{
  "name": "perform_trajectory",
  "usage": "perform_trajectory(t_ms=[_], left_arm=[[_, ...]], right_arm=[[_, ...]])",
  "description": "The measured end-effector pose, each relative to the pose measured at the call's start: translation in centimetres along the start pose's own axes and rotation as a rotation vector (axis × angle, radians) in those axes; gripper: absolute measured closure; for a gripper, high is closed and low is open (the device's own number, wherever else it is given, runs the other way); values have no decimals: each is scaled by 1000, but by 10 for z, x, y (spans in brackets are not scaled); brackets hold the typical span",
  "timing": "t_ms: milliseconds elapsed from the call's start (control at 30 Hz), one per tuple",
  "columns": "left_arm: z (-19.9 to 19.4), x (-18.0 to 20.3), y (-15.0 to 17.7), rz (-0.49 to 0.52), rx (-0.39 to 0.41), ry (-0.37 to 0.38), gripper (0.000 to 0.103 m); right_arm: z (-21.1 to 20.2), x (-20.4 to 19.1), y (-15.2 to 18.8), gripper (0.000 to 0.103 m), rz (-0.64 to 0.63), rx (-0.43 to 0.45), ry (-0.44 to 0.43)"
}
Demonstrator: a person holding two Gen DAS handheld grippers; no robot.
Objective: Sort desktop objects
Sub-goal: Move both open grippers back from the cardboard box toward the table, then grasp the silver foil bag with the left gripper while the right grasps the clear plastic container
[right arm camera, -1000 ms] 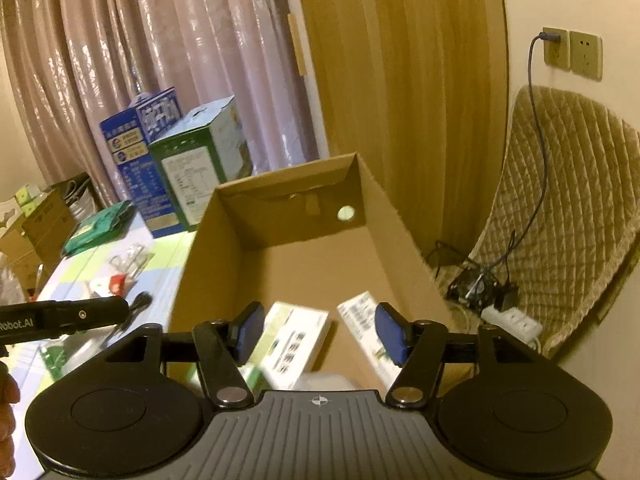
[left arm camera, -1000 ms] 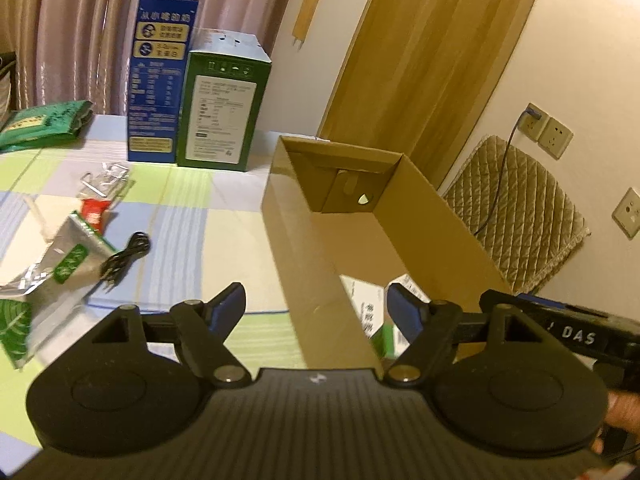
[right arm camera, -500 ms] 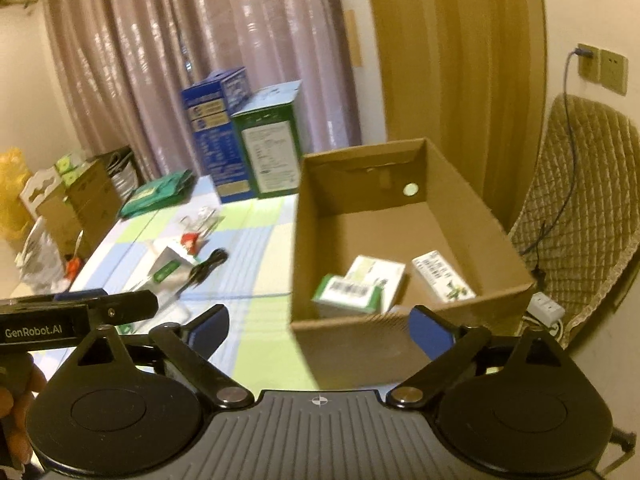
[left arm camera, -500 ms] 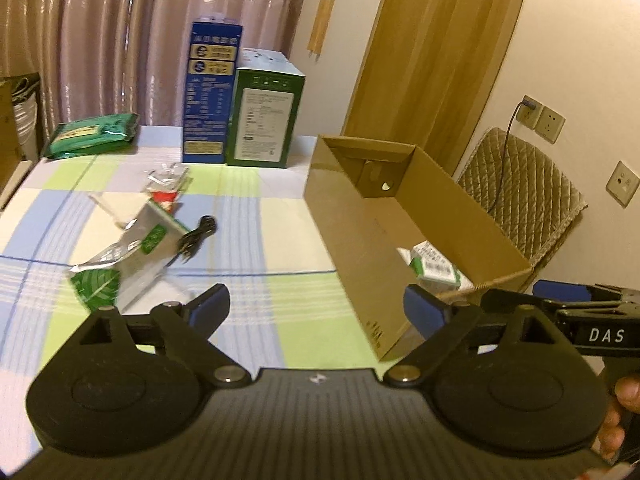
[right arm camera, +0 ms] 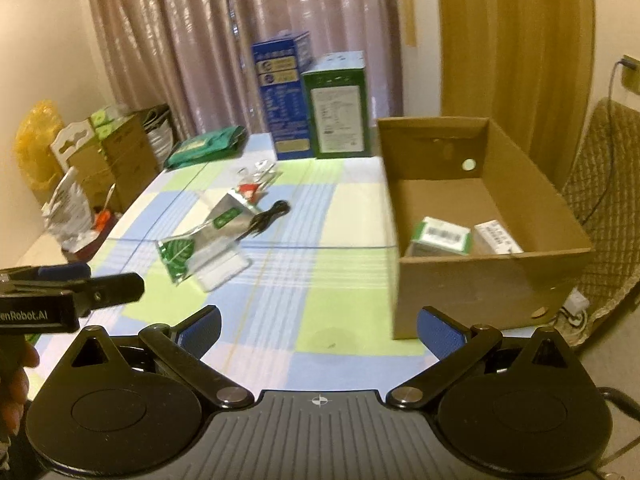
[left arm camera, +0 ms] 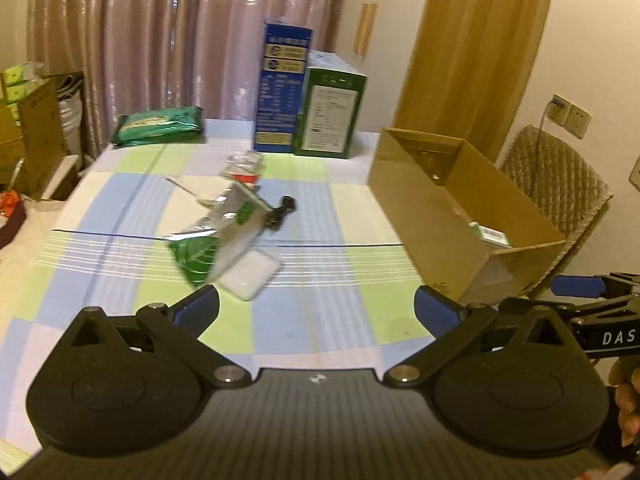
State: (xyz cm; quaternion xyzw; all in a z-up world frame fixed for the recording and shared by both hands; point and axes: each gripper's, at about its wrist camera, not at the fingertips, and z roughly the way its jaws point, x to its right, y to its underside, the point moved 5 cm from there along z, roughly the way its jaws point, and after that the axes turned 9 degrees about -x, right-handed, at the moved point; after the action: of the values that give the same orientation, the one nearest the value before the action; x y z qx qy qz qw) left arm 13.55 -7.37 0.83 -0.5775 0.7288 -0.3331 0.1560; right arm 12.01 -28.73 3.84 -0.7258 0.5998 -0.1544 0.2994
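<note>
An open cardboard box [left arm camera: 432,216] [right arm camera: 492,276] stands at the table's right edge with small green-and-white boxes [right arm camera: 442,236] inside. Loose items lie mid-table: a silver and green pouch [left arm camera: 224,232] [right arm camera: 208,236], a clear plastic case [left arm camera: 250,276], a black cable [left arm camera: 282,210] [right arm camera: 268,218], and clear packets with a red piece [left arm camera: 244,170]. My left gripper [left arm camera: 316,312] is open and empty above the near table. My right gripper [right arm camera: 318,326] is open and empty, left of the box's near corner.
A blue carton [left arm camera: 282,88] and a green carton [left arm camera: 330,116] stand at the table's back. A green packet [left arm camera: 158,126] lies back left. Boxes and bags [right arm camera: 100,160] crowd the floor at left. A quilted chair [left arm camera: 556,184] stands right of the box.
Both grippers have pulled back and up from the cardboard box toward the near table edge. Both jaws have opened wider. The table items now show in full.
</note>
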Motion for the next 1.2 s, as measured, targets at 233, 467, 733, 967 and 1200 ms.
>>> perform_trajectory(t_ms=[233,467,733,967,1200], left_arm=[[-12,-26,4,21,0,-46,1],[-14,-46,8,44,-14,-77,1],[-6,-69,9,54,-41,-111,1],[5,-84,7,71,-67,-124,1],[18,-100,3,109,-88,-128,1]], right_arm=[[12,-24,5,2,-35,-21,-22],[22,-36,11,2,-46,-42,-35],[33,-43,16,2,-51,-65,-48],[43,-49,14,2,-61,-77,-55],[57,-61,11,2,-110,-89,-70]])
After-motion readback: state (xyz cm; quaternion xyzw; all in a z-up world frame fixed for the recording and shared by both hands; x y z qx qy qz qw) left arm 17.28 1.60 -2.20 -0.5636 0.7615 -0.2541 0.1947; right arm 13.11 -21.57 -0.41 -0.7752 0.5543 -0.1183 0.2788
